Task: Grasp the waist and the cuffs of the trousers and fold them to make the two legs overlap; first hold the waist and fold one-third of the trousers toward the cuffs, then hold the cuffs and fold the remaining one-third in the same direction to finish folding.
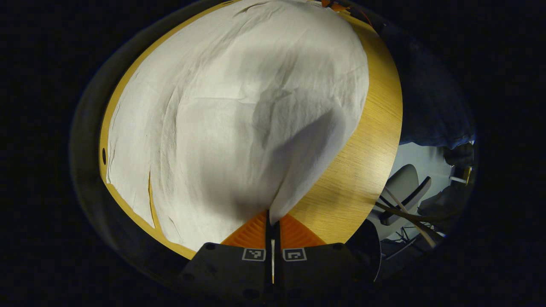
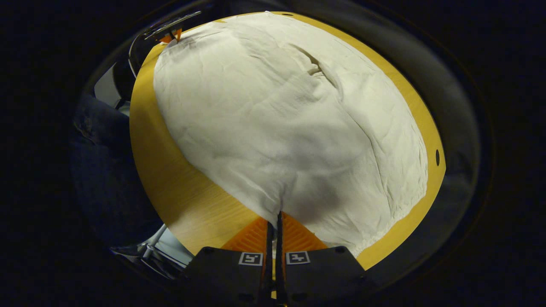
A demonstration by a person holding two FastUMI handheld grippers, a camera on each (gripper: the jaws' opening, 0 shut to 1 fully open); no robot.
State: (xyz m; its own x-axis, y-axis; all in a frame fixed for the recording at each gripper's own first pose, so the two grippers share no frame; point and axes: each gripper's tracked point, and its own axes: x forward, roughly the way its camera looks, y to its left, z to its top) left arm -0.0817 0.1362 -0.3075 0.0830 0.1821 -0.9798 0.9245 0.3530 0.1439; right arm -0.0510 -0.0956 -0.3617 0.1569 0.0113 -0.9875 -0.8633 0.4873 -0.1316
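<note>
1. The trousers (image 1: 239,106) are pale off-white cloth spread over most of the wooden table (image 1: 375,128), reaching close to its far edge and leaving a bare strip along the near edge where the person's dark clothing shows.
2. The left gripper (image 1: 273,219) has its two fingers drawn together with only a thin slit between them, and a raised fold of the trousers' edge runs down into that slit; it looks pinched there.
3. The right gripper (image 2: 275,219) stands the same way in the right gripper view: fingers nearly touching, a peak of the trousers (image 2: 290,119) pulled up into the gap above the table (image 2: 170,179).
4. Far off in the right gripper view, at the far corner of the cloth, a second gripper (image 2: 170,32) meets the fabric's edge, so the two grips sit at opposite ends of one long edge.
5. My judgement: the cloth lies as one broad layer, so the leg-over-leg fold is either just gripped or under way; I cannot tell which end is waist and which cuffs.
6. Both one-third folds appear not yet done.
7. No brand, label or readable writing shows on the trousers or table; the small square markers (image 1: 254,254) on the gripper bodies carry patterns, not words.
</note>
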